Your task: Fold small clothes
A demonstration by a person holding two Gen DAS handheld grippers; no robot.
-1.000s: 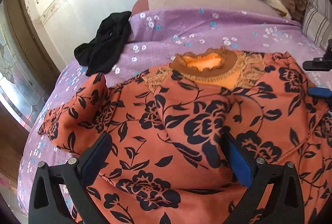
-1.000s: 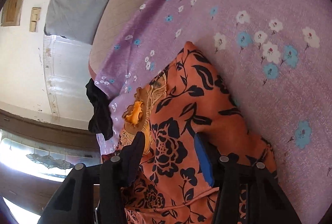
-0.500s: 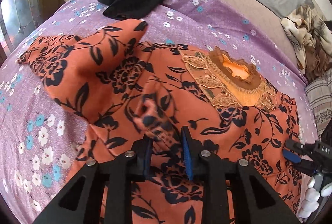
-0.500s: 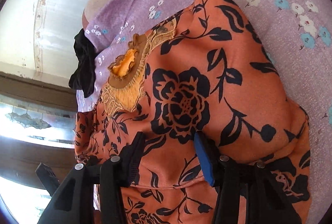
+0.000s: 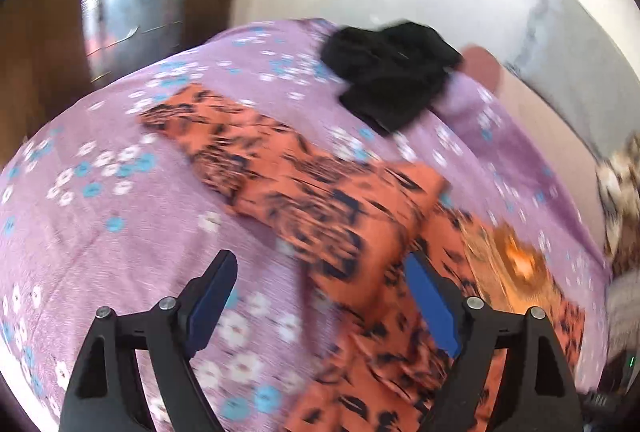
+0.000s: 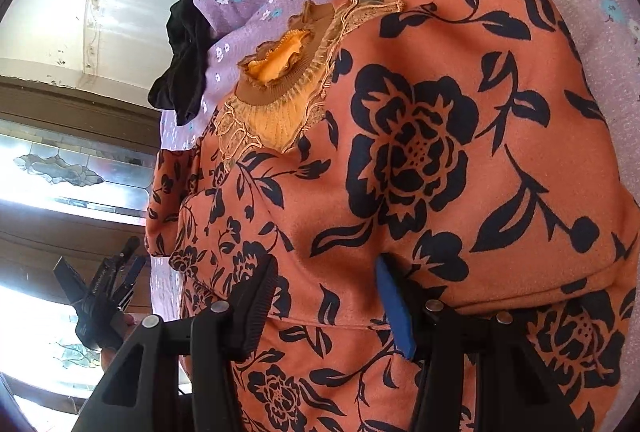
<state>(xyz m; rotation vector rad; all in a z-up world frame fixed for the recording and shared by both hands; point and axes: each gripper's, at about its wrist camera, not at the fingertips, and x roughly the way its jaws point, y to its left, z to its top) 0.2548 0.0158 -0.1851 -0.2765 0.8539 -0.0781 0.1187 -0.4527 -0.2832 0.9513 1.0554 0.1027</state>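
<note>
Purple floral bedspread (image 5: 120,216) covers the bed; a pale wall and a wood-framed window with patterned glass stand behind it. The left wrist view is blurred by motion.

Left wrist view, left to right: the left gripper (image 5: 320,296) fills the bottom edge, its jaws opening and standing wide, with nothing pressed between the pads. Bare bedspread lies under the left finger, and an edge of cloth lies under the right finger. The orange floral garment (image 5: 320,191) runs from about 10 o'clock, where a sleeve stretches out flat, down to 5 o'clock. Its golden neckline sits at about 4 o'clock. A black garment (image 5: 392,75) lies bunched at 1 o'clock, on the bedspread, apart from the orange one. A patterned blanket shows at the 3 o'clock edge.

Right wrist view, left to right: the left gripper shows small at 8 o'clock, held beside the bed edge. The black garment hangs at 10 o'clock. The orange floral garment fills the centre and right, its neckline (image 6: 280,71) at 11 o'clock. The right gripper (image 6: 324,304) sits at 6 o'clock, jaws half apart over a raised fold of orange cloth. Whether the pads actually press that fold cannot be told.
</note>
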